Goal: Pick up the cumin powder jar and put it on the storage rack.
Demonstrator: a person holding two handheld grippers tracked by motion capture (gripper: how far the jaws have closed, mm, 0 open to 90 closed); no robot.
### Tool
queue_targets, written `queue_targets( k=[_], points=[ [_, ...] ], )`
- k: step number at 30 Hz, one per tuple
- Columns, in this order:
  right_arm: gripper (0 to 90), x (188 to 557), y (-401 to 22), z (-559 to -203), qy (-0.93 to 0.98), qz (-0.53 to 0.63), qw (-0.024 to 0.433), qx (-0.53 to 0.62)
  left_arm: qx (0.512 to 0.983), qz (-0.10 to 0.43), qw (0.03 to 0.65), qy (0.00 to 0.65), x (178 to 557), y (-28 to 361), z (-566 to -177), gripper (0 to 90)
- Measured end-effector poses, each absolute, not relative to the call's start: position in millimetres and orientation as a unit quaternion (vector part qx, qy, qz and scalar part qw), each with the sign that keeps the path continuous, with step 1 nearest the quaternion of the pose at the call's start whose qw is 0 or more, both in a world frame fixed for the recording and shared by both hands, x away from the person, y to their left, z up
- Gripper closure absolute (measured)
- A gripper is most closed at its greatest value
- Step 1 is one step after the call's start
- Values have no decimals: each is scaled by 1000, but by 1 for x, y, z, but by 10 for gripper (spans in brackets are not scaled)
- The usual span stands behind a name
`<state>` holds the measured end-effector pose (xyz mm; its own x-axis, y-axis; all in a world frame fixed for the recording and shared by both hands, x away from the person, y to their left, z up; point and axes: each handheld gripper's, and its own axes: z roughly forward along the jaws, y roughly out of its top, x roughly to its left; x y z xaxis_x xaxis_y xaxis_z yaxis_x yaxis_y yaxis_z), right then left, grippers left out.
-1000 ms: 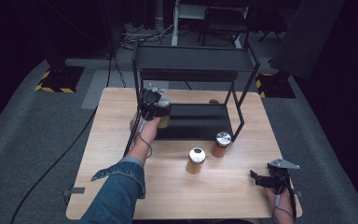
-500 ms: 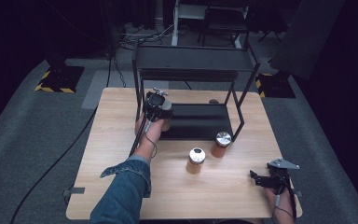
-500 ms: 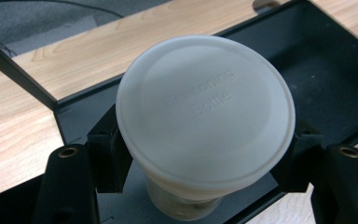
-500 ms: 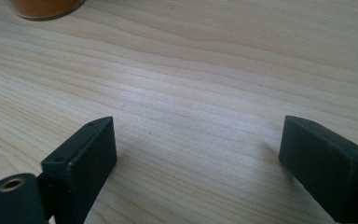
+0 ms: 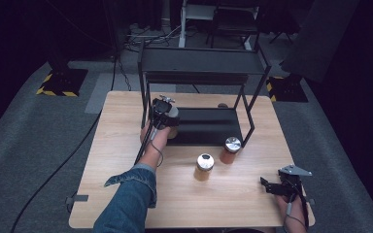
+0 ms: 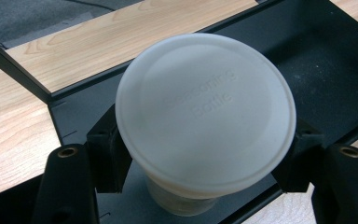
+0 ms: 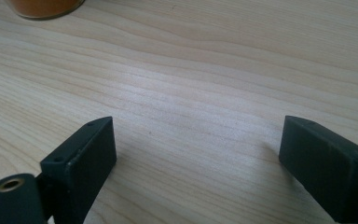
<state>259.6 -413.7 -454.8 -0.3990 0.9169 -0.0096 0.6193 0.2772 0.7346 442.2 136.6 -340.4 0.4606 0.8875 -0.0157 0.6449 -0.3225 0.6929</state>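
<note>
Dark room with grey floor; the wooden tabletop carries a black two-tier rack along its far edge. We see the left hand-held gripper clamped on a white-lidded seasoning bottle, just above the near-left corner of the rack's lower shelf, with a pad pressing each side below the lid. The right hand-held gripper rests near the near-right corner, jaws apart and holding nothing, while two orange jars stand between it and the rack.
</note>
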Motion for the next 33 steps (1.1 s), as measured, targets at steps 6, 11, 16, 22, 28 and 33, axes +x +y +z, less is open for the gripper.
queue_targets(
  k=[6, 11, 16, 22, 28, 33],
  points=[
    [107, 259, -414, -455, 767, 333, 223, 500, 790, 204, 322, 481, 435, 134, -334, 178],
    [106, 260, -414, -455, 768, 333, 223, 500, 788, 207, 329, 477, 423, 141, -323, 133],
    [106, 261, -414, -455, 769, 334, 222, 498, 781, 216, 340, 477, 401, 153, -307, 117],
    [106, 261, -414, -455, 769, 334, 221, 498, 778, 219, 351, 472, 370, 167, -294, 118],
    [106, 261, -414, -455, 769, 334, 221, 498, 779, 216, 363, 464, 339, 183, -293, 125],
    [106, 261, -414, -455, 769, 334, 221, 498, 781, 211, 372, 456, 318, 198, -294, 126]
  ],
)
